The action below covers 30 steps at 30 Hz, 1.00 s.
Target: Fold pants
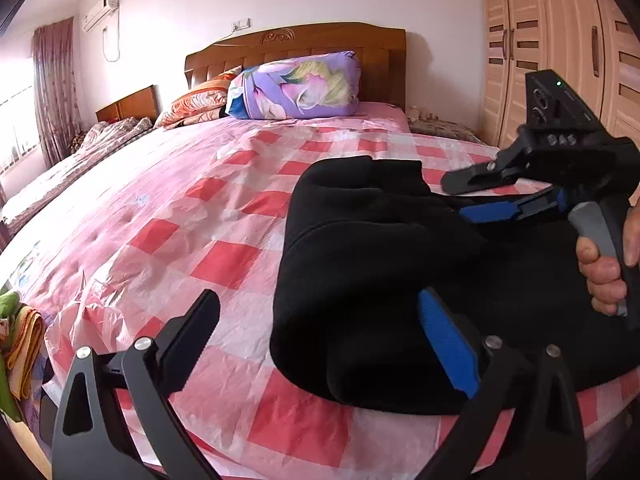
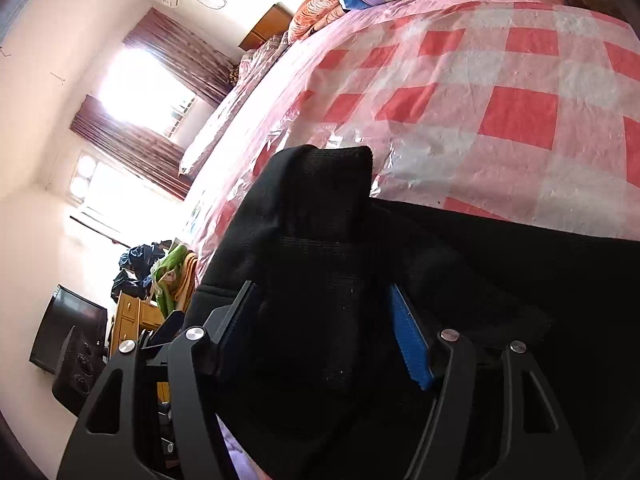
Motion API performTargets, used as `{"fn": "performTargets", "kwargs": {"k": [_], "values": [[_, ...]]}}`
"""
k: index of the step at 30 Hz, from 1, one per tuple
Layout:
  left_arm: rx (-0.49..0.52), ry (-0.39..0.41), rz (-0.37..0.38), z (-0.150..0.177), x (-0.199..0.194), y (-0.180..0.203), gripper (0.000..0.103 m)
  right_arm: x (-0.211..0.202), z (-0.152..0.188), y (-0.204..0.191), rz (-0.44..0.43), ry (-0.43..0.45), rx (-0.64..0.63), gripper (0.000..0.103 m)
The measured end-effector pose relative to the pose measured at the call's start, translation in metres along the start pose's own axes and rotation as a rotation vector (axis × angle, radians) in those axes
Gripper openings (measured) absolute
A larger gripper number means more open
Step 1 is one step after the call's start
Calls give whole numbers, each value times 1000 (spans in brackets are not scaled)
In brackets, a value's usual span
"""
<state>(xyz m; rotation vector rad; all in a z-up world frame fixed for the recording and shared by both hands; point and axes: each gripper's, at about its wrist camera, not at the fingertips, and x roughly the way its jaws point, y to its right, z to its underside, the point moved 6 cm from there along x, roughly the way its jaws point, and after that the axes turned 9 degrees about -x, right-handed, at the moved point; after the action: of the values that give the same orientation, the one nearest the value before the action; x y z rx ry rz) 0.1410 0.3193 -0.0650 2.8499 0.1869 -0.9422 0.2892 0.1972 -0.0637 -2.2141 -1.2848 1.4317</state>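
Note:
Black pants [image 1: 372, 280] lie folded in a thick bundle on the pink checked bedsheet [image 1: 208, 216], at the near right part of the bed. My left gripper [image 1: 320, 344] is open; its blue right finger [image 1: 448, 344] rests on the pants and its black left finger [image 1: 192, 340] hangs over the sheet. My right gripper [image 1: 476, 196] reaches in from the right, open, one finger above and one against the fabric. In the right wrist view the right gripper [image 2: 324, 336] straddles a raised fold of the pants [image 2: 316, 248], its jaws wide apart.
A purple floral pillow [image 1: 296, 84] and orange pillows lie at the wooden headboard [image 1: 296, 44]. A wardrobe [image 1: 560, 48] stands at the right. Folded cloths [image 1: 20, 332] sit off the bed's left edge. A TV [image 2: 64, 328] and dresser show past the bed.

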Motion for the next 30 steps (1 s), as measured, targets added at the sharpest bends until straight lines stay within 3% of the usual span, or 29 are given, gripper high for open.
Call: {"fn": "performTargets", "kwargs": {"k": [2,3,4,7,10,12,15,17,23,26,30], "values": [[-27,-13,13,1,4,-8,99,3,2,-8,1,-18,-36,52],[-26,-18,11,1,4,-7,99,5,5,-11,5,-34,-53,30],[-23,-25,5,0,9,-7,99,8,9,-14,12,-51,-71,18],[-22,-42,-13,1,16,-7,99,-9,8,-26,3,8,-116,16],[-9,-17,-44,2,5,-8,99,-52,5,-61,-38,94,-175,16],[-8,3,-70,4,-5,-11,99,-81,3,-78,-10,139,-235,16],[-17,20,-79,5,-18,-12,99,-111,18,-77,37,193,-250,15],[-4,36,-70,5,-28,-7,99,-131,42,-55,84,216,-207,15],[95,81,-54,3,-45,25,99,-103,101,21,107,144,-31,15],[132,116,-24,0,-56,42,99,-96,107,28,110,134,-15,15],[130,163,87,-15,-87,55,99,-105,112,14,122,146,-55,15]]}}
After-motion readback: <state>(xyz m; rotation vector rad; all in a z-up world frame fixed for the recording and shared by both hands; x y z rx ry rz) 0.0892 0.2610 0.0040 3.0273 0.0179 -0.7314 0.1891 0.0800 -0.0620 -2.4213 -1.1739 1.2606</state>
